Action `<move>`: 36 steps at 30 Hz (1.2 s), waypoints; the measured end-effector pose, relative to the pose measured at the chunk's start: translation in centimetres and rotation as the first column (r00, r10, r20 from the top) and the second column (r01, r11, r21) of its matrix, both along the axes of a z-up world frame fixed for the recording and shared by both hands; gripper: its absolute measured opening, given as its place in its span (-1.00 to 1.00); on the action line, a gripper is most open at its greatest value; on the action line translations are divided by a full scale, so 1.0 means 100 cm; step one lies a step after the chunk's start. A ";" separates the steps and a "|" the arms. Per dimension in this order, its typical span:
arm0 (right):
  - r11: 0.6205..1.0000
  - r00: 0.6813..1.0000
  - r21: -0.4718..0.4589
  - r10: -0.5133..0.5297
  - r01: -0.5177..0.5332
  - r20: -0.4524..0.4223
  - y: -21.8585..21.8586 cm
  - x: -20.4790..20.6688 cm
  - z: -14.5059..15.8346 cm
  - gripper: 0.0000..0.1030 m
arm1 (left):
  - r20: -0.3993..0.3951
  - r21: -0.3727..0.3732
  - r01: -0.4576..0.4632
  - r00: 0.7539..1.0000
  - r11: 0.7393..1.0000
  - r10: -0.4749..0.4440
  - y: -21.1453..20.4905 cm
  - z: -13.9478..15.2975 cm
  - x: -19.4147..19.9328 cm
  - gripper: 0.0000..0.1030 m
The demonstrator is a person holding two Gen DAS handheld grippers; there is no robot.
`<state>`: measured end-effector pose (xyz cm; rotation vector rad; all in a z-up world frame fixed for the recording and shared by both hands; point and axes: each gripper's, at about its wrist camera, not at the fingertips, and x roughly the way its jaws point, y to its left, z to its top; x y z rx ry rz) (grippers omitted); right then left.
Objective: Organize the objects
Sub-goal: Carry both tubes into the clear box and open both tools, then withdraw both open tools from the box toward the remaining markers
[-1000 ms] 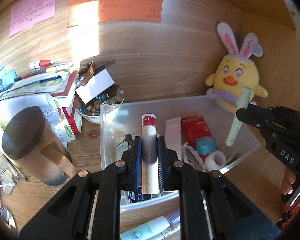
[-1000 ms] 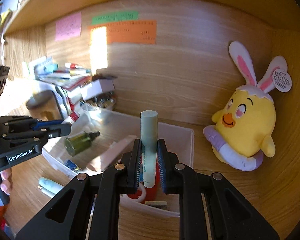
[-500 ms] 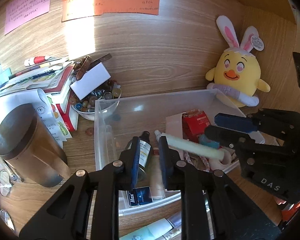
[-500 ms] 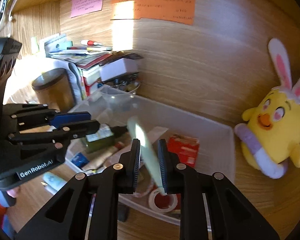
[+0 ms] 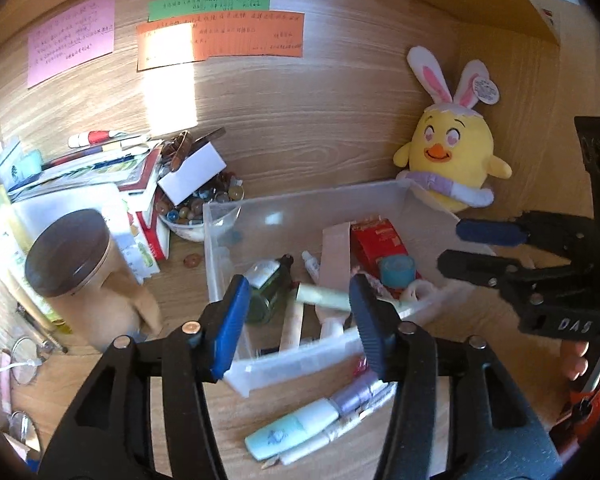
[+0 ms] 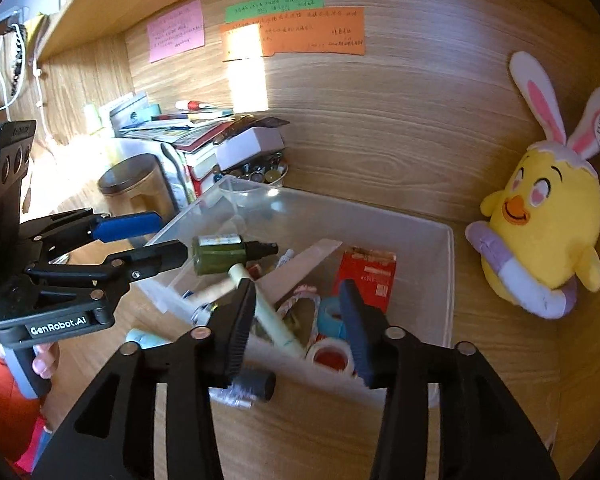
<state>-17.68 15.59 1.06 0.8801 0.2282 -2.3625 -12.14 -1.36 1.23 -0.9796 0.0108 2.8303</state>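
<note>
Left gripper: jaws opening, blue pads apart, nothing pressed between them; the cream tube lies below the gap, loose in the clear bin.
Right gripper: jaws opening too, gripping nothing; the pale green tube lies slanted in the bin under its left finger, no pad pressing on it as far as the view shows.
Task's things: both tubes are inside the bin, among a dark green bottle, a red box, tape rolls and a pink card.
Left on the desk: a mint tube and a lilac tube lie just outside the bin's near wall (likely the next to go in).
Risk, crowding: both grippers hang over the same small bin; a careless pull-back could knock one into the other.
Risk, bin: it is light plastic with the left fingers just over its near rim; catching that rim could tip or drag it.
Risk, bottle: it lies on its side near the left finger, and a nudge would roll it.
Pose, left hand: gripper tilted down into the bin's left half, fingers level with each other.
Pose, right hand: gripper tilted down over the near right part; fingers of the person's hand wrap its handle.
Beyond: a plush chick sits clear of the bin, to its right.
</note>
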 end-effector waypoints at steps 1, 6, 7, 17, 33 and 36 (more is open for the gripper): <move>1.000 1.000 -0.003 0.004 -0.004 -0.001 0.002 0.004 0.000 -0.13 | 0.005 -0.003 0.000 1.000 1.000 0.000 -0.001 -0.001 0.003 0.05; 1.000 1.000 -0.013 0.026 -0.026 0.009 0.009 0.022 -0.004 0.01 | 0.061 -0.008 0.011 0.998 1.000 -0.011 -0.006 -0.015 0.019 0.26; 1.000 0.999 -0.012 0.029 -0.029 0.012 0.010 0.025 -0.007 0.03 | 0.047 -0.039 0.000 0.999 0.999 0.002 -0.005 -0.017 0.025 0.30; 0.998 0.992 0.026 0.051 -0.054 0.118 0.006 0.037 -0.049 0.06 | 0.153 -0.044 0.008 0.988 0.999 -0.001 -0.012 -0.054 0.040 0.36; 0.996 0.964 0.055 0.059 -0.076 0.261 -0.033 0.010 -0.087 0.32 | 0.262 0.038 0.074 0.962 0.997 -0.081 -0.027 -0.081 0.031 0.36; 0.994 0.958 0.054 0.071 -0.090 0.279 -0.039 0.010 -0.089 0.40 | 0.269 0.049 0.090 0.958 0.995 -0.100 -0.027 -0.080 0.032 0.36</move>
